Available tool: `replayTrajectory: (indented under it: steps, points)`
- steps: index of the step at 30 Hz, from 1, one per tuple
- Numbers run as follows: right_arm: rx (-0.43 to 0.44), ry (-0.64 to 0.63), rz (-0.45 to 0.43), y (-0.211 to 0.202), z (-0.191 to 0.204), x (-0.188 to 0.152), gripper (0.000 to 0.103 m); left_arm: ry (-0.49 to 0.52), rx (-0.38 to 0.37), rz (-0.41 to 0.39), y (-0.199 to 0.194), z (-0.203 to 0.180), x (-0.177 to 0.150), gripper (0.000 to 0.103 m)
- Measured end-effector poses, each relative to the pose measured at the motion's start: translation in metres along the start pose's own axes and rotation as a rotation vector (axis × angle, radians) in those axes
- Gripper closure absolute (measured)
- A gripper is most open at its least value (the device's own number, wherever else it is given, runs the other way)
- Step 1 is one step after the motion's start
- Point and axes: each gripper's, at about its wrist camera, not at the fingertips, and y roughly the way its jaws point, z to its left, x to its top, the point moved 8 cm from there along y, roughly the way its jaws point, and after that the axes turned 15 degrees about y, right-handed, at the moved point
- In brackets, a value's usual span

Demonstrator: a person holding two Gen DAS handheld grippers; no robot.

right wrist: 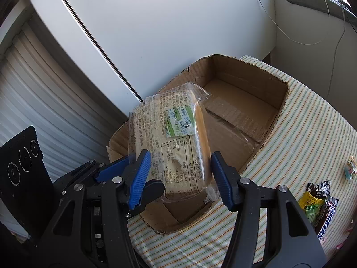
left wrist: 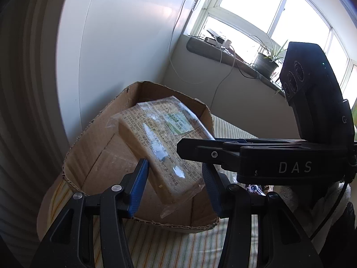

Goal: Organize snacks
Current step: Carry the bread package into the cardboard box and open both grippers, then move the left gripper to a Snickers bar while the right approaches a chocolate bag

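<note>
A wrapped block of bread (right wrist: pixel 178 143) is held tilted above a torn cardboard box (right wrist: pixel 256 102), its lower end low inside the near corner, which suggests it is being lowered in as the first snack; no other item is seen on the visible floor of the box. In the right wrist view the right tool (right wrist: pixel 178 174) is opened about as wide as the packet, with the pads just beside its edges; whether they press on it cannot be told. The left tool (left wrist: pixel 176 185) is likewise spread on either side of the packet's lower end, and contact there cannot be made out either. Which tool bears the weight is therefore uncertain. The box is set on a striped surface (right wrist: pixel 312 122), near a wall. Further snacks, a chocolate bar (right wrist: pixel 326 221) and a green packet (right wrist: pixel 311 203) among them, are left at the surface's right edge, partly cut off. The near wall of the box is largely hidden by the packet and tools
</note>
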Motion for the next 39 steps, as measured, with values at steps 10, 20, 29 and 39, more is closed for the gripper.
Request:
replayTrajectory:
  steps: [10,20,29,39]
  points:
    - [-0.058,0.002,-0.051,-0.014,-0.015,0.004,0.044,0.004,0.031,-0.010,-0.003,0.007,0.001,0.055]
    - [-0.082,0.010,-0.102,-0.046,-0.032,-0.006,0.044,0.059,0.034,-0.013,-0.012,-0.013,-0.003,0.053]
    - [-0.165,0.064,-0.200,-0.101,-0.090,-0.025,0.034,0.137,-0.024,-0.021,-0.012,-0.059,-0.002,0.047]
    - [-0.354,0.209,-0.294,-0.175,-0.198,-0.074,0.033,0.173,-0.142,0.046,0.015,-0.112,-0.017,0.045]
